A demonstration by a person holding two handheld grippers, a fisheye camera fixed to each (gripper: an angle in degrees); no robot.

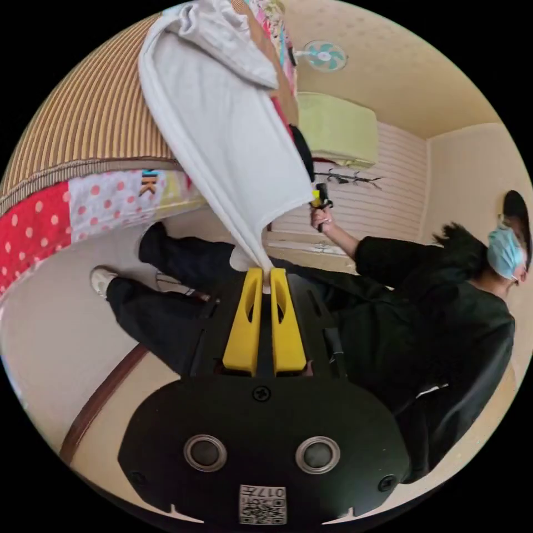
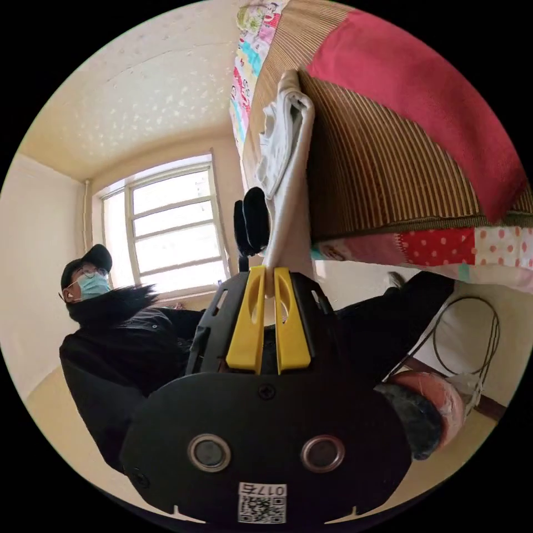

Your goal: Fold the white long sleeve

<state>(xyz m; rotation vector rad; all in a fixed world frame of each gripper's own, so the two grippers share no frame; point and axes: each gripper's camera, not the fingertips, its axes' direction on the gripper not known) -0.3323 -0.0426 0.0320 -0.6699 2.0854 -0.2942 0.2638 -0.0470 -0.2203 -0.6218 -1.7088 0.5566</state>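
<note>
Two corners of the soft white cotton-like long-sleeve garment (image 1: 222,133) are pinched, one per tool. Left gripper view: the left gripper's yellow plastic jaws (image 1: 265,273) stand nearly together, clamped on a gathered corner of the cloth. From there the fabric runs taut as a smooth sheet to the far right gripper (image 1: 319,199), held in the person's hand (image 1: 323,219), which appears to hold the neighbouring corner. The rest of the garment lies bunched on the ribbed tan striped mat (image 1: 89,122) covering the bed, above a red and pink polka-dot patchwork quilt (image 1: 66,214).

Right gripper view: the right gripper (image 2: 268,273) has its yellow jaws closed on a narrow twisted strip of the white garment (image 2: 288,166), which leads to a crumpled heap on the striped mat (image 2: 377,177). A red cloth (image 2: 422,94) lies further along the mat.

Judgement: light, limp, non-slippery knit; it sags and creases freely, no stiffness. Hem corners or shoulder seams look the best holds, since mid-panel grips would bunch it.
</note>
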